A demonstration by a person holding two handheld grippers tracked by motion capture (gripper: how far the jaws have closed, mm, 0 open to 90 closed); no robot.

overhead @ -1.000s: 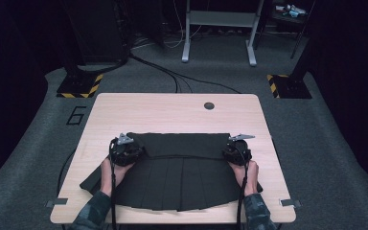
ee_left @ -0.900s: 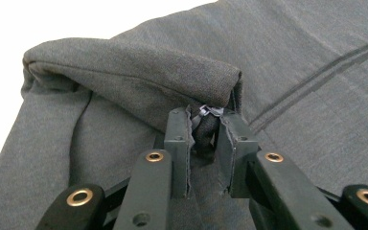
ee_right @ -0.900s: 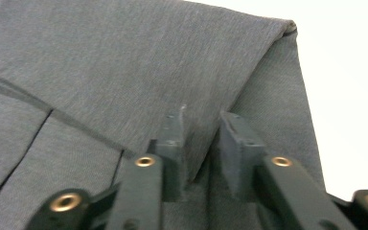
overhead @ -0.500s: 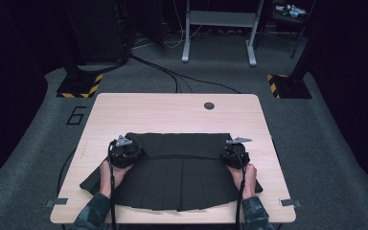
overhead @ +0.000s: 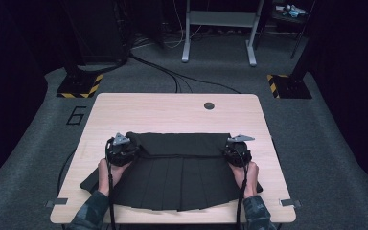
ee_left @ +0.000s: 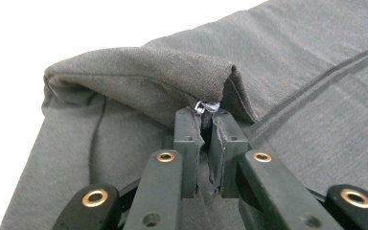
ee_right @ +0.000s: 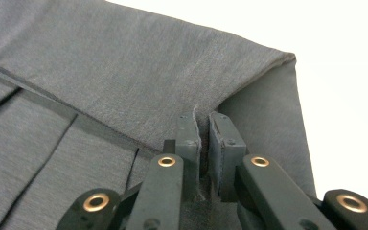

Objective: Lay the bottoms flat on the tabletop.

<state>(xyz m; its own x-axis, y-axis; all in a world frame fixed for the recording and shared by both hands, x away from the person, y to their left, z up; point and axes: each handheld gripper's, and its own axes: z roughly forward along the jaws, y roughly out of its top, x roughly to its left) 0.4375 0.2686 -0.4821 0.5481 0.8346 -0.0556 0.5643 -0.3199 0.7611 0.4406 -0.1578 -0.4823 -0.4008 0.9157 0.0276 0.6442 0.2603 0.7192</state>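
A black pleated skirt (overhead: 182, 179) lies flat on the wooden table (overhead: 172, 112), hem toward the person. Its upper band is folded over, and the fold reaches about a third of the way down. My left gripper (overhead: 123, 147) rests at the skirt's upper left corner. In the left gripper view the skirt (ee_left: 139, 81) looks grey and my left gripper (ee_left: 206, 117) is shut on a doubled edge of it. My right gripper (overhead: 238, 152) sits at the upper right corner. In the right gripper view my right gripper (ee_right: 204, 120) pinches the folded cloth (ee_right: 139, 72) the same way.
A round cable hole (overhead: 209, 105) sits in the table's far half, which is bare wood. Beyond the table are cables on grey carpet, a metal stand (overhead: 218, 28) and two striped floor bases (overhead: 79, 86). The person's forearms come in over the near edge.
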